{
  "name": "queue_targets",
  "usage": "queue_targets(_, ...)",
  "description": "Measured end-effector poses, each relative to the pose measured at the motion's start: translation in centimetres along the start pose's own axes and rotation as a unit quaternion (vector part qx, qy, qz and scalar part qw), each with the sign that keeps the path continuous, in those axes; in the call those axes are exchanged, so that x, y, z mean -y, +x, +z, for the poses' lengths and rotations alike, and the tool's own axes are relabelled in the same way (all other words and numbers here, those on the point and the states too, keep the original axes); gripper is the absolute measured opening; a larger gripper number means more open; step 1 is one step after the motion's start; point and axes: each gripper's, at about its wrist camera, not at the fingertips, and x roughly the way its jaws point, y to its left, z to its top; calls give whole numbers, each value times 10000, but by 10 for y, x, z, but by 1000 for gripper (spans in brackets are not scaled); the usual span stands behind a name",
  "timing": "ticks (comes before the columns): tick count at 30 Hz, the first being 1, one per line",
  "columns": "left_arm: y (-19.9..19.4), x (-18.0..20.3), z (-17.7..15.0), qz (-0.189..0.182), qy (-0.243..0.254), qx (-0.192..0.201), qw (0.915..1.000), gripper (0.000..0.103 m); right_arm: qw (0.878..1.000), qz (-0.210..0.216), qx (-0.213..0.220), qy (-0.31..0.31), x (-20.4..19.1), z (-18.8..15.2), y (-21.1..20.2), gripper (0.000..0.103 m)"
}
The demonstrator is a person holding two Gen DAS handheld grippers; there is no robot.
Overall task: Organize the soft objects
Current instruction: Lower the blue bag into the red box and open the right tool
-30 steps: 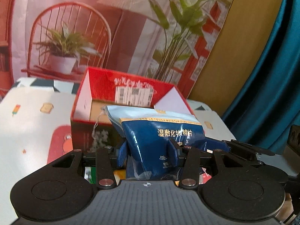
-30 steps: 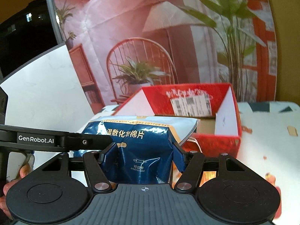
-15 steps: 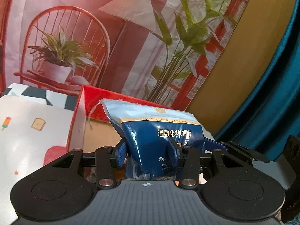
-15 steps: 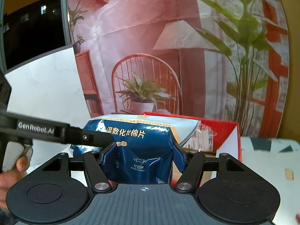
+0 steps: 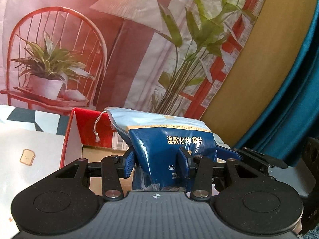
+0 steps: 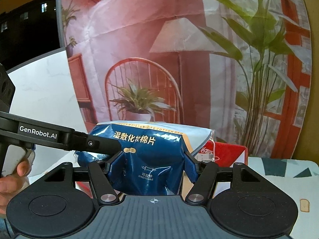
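A blue and white soft pack of cotton pads (image 5: 169, 139) with gold Chinese lettering is pinched from two sides. My left gripper (image 5: 155, 161) is shut on one end of it, and my right gripper (image 6: 151, 163) is shut on the other end (image 6: 147, 149). The pack hangs in the air above an open red cardboard box (image 5: 87, 131), also seen low behind the pack in the right wrist view (image 6: 227, 153). A white drawstring (image 5: 96, 127) dangles from the pack's top corner. The other gripper's black arm (image 6: 59, 137) crosses the right wrist view.
The box stands on a table with a patterned cloth (image 5: 26, 149). A printed backdrop of a chair, lamp and plant (image 5: 119, 49) hangs behind it. A teal curtain (image 5: 295, 89) is at the right, a white board (image 6: 43, 91) at the left.
Both grippers have lifted the pack higher. The red box has dropped lower in both views and is now mostly hidden behind the pack.
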Motion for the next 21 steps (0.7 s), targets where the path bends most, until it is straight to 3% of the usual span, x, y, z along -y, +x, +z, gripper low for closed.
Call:
queue_targets(8, 43, -19, -1, 108, -196, -459, 9987, 47, 9995, -55, -299, 83, 16, -1, 38, 61)
queue_targets(14, 83, -37, -15, 92, -560, -1144, 9918, 50, 9941, -116, -994, 414, 30, -26, 71, 62)
queue_targets(21, 108, -44, -29, 281, -567, -1544, 9860, 50, 9839, -254, -1631, 686, 38, -48, 97, 62)
